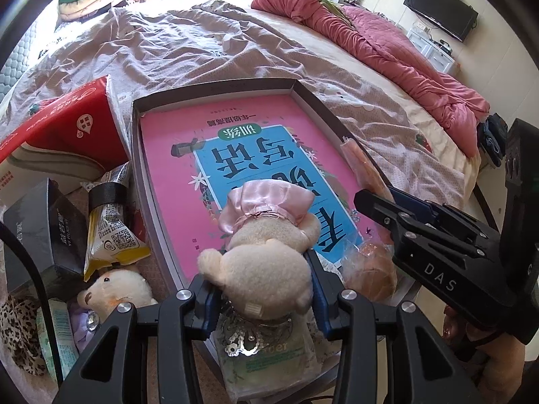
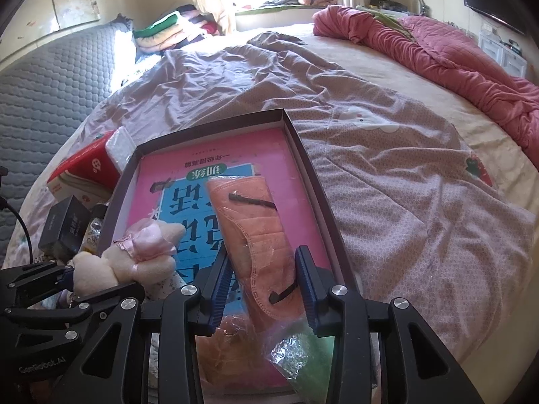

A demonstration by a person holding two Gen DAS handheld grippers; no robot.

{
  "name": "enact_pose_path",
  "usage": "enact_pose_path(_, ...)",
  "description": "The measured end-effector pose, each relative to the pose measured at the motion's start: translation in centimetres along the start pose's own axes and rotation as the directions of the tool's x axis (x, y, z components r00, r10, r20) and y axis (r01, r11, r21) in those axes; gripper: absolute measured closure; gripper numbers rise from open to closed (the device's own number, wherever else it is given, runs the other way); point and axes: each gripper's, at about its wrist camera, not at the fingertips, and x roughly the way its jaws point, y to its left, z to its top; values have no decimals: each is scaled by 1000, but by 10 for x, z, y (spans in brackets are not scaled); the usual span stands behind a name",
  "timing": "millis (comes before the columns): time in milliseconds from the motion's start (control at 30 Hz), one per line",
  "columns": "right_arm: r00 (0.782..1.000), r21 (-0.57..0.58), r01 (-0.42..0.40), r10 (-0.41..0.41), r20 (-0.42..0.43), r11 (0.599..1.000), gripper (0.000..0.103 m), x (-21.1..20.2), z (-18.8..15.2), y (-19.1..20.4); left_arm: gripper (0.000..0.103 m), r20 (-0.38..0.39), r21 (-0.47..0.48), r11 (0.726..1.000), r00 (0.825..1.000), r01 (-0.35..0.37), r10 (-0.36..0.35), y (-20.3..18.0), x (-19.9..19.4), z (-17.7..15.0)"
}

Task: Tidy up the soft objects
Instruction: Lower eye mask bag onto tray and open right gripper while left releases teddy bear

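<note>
Both claws hang over the shallow box (image 2: 303, 155) to drop soft things in; left claw (image 1: 259, 289) grips a plush bear (image 1: 269, 262); right claw (image 2: 266, 289) pinches a bagged orange mask (image 2: 256, 222).

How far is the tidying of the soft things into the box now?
Done: only a pink book and a wrapped bun lie in the shallow grey box. In hand: the left gripper clamps a cream plush bear in a pink satin dress over the box; the right gripper holds a bagged orange face mask. Left: a second cream plush toy beside the box.
</note>
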Motion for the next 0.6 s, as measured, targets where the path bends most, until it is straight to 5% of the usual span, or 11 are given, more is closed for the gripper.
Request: enact_pose_path(600,1000,36,-23,23,-6,999,54,4,-1,-2,58,-20,-4,1000,1000,13,-14,-1,11,4)
